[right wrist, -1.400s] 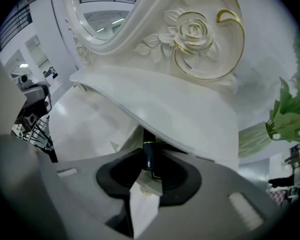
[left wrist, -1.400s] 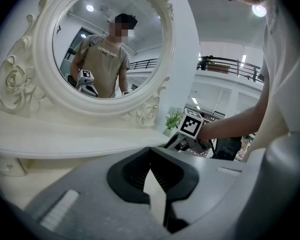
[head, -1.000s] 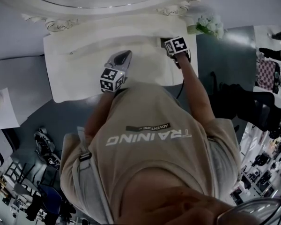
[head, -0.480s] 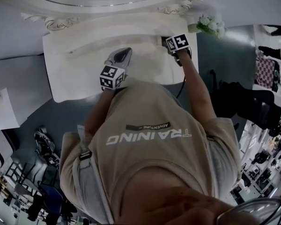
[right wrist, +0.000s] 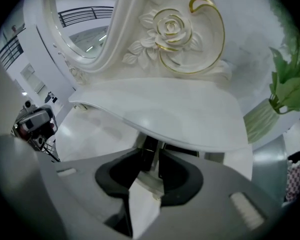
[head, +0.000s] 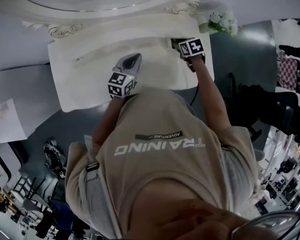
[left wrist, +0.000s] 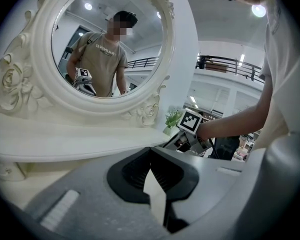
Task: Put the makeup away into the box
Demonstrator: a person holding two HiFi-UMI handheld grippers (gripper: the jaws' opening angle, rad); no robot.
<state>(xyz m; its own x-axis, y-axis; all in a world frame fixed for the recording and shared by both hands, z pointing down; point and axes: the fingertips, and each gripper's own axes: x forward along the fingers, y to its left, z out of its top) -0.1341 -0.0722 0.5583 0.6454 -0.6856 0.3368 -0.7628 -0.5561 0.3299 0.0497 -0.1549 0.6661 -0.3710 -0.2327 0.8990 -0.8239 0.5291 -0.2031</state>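
Observation:
My right gripper [head: 184, 44] reaches steeply down at the back right of the white vanity table [head: 85, 79], over a small dark box [head: 175, 42] under the mirror's shelf. Its jaws have just been opening. In the right gripper view a slim dark makeup item [right wrist: 149, 153] stands upright in the box just beyond the right gripper [right wrist: 146, 186]; the pads do not press on it. My left gripper [head: 131, 60] hovers over the table's middle, pointing toward the mirror, jaws apart and empty. From the left gripper [left wrist: 158, 196] I see the right gripper's marker cube [left wrist: 191, 121].
A large ornate white mirror [head: 95, 1] rises behind the table, its shelf [right wrist: 180, 114] overhanging the box. A small green plant [head: 221, 23] stands at the table's back right corner. Papers [head: 7, 119] lie on the floor to the left.
The head view has slid slightly. Both grippers keep their places over the table, and nothing visibly moves between them.

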